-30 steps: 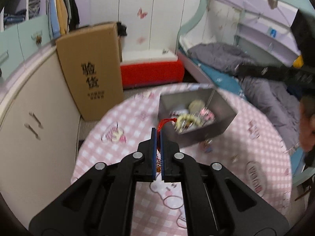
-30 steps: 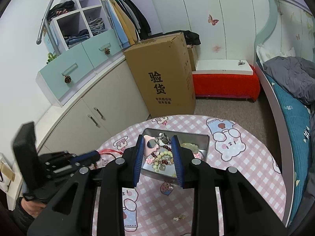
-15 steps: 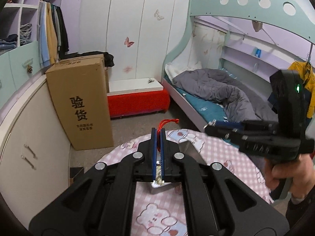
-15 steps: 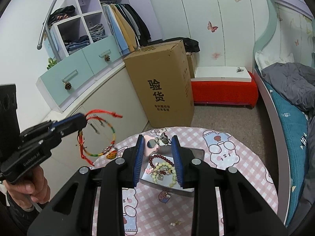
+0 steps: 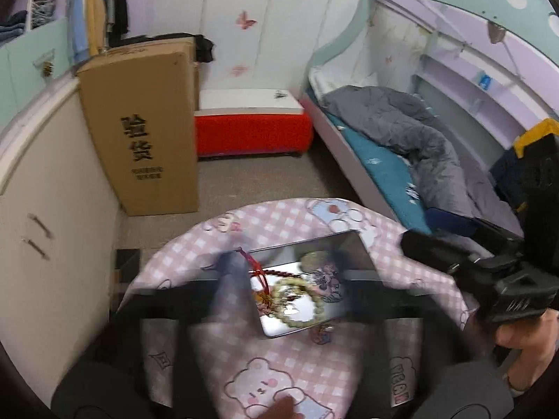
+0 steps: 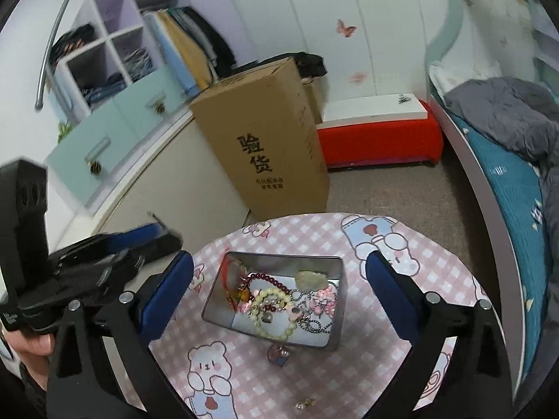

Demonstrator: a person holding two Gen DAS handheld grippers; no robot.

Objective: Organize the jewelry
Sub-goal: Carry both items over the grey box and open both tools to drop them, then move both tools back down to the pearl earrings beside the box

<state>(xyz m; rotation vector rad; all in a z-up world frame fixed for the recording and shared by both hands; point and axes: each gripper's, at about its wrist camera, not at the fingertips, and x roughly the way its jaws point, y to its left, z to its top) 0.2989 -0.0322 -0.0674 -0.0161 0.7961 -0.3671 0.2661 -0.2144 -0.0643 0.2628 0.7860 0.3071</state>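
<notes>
A metal tin point(image 6: 333, 335) point(image 5: 356, 244) sits on the round pink checked table point(image 6: 384, 377). It holds a pale bead bracelet point(image 6: 274, 314), a dark red bead strand point(image 6: 270, 281), a red cord bracelet point(image 6: 232, 279) point(image 5: 258, 274), silver chains and pink charms. My right gripper point(image 6: 279, 279) is open wide above the tin, empty. My left gripper point(image 5: 297, 293) is motion-blurred, jaws spread wide over the tin, empty; it also shows at the left of the right wrist view point(image 6: 150, 241).
A small charm point(image 6: 279, 354) lies on the table just in front of the tin, and a tiny gold piece point(image 6: 304, 403) nearer the front edge. A tall cardboard box point(image 6: 265, 143), cabinets, a red bench point(image 6: 377, 139) and a bed point(image 6: 506, 160) surround the table.
The left gripper opened and the red cord bracelet now lies in the tin. The right gripper opened and the pink charm it held is in the tin.
</notes>
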